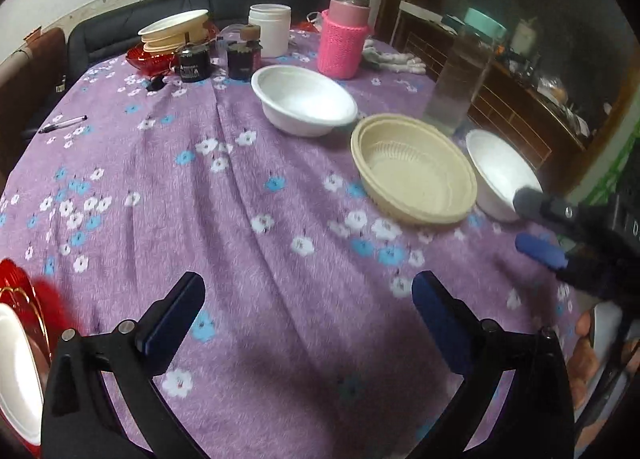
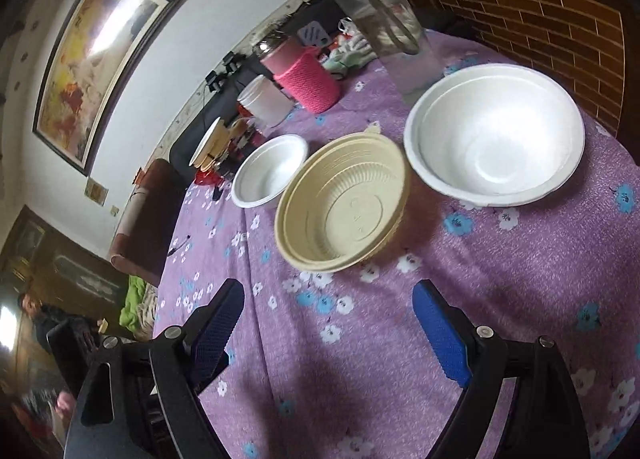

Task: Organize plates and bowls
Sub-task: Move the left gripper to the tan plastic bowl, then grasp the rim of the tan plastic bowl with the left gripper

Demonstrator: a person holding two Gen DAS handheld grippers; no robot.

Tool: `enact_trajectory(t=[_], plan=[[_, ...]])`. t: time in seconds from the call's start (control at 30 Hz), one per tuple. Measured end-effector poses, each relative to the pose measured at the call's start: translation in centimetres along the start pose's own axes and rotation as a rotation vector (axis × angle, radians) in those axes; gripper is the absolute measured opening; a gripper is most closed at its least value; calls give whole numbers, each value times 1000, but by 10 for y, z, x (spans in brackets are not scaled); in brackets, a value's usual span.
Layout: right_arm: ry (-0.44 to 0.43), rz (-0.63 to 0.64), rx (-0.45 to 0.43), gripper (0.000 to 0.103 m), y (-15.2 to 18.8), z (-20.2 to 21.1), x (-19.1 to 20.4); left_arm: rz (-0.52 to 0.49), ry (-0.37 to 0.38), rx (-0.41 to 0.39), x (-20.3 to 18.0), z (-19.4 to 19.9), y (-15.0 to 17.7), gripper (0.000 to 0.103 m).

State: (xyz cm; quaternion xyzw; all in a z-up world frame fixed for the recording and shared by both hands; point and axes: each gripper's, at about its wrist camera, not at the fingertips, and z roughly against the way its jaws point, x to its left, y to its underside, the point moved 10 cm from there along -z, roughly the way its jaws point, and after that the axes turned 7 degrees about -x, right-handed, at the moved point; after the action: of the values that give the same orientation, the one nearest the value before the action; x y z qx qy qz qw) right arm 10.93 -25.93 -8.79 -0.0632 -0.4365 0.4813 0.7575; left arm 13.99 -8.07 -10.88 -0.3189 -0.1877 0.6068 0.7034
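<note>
Bowls sit ahead of my wide-open, empty right gripper (image 2: 328, 323): beige bowl (image 2: 344, 203) nearest, one white bowl (image 2: 494, 135) beyond right, another white bowl (image 2: 270, 171) beyond left. My left gripper (image 1: 308, 311) gapes empty too.

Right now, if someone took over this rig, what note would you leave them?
Left tool: open, nothing between its fingers, over bare purple tablecloth.
Right tool: open, empty, pointing toward the beige bowl.
Loose on the cloth: the beige bowl sits between a small white bowl and a large white bowl; none of the three is nested.
Done so far: a stack of beige and white dishes stands at the far side; a white plate on a red plate lies by the left tool.
Left: gather the three loose bowls.
</note>
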Motion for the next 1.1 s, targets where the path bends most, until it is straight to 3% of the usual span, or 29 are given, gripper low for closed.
enact_trajectory(t=[0.13,0.5,0.73,1.1], plan=[[-13,-49,37,88,-7,-12,-8,7,-47,0,-3,-12,-11,103],[-48,-213,93,89,-29,-43,-27,68,-54,37,-23,-55,-39,103],[-36,-186,81,87,-41,-57,-23,81,-76,32,-30,-76,-50,103],[26,-161,102,59,-42,-80,-35,44,-119,42,-38,-100,-52,95]])
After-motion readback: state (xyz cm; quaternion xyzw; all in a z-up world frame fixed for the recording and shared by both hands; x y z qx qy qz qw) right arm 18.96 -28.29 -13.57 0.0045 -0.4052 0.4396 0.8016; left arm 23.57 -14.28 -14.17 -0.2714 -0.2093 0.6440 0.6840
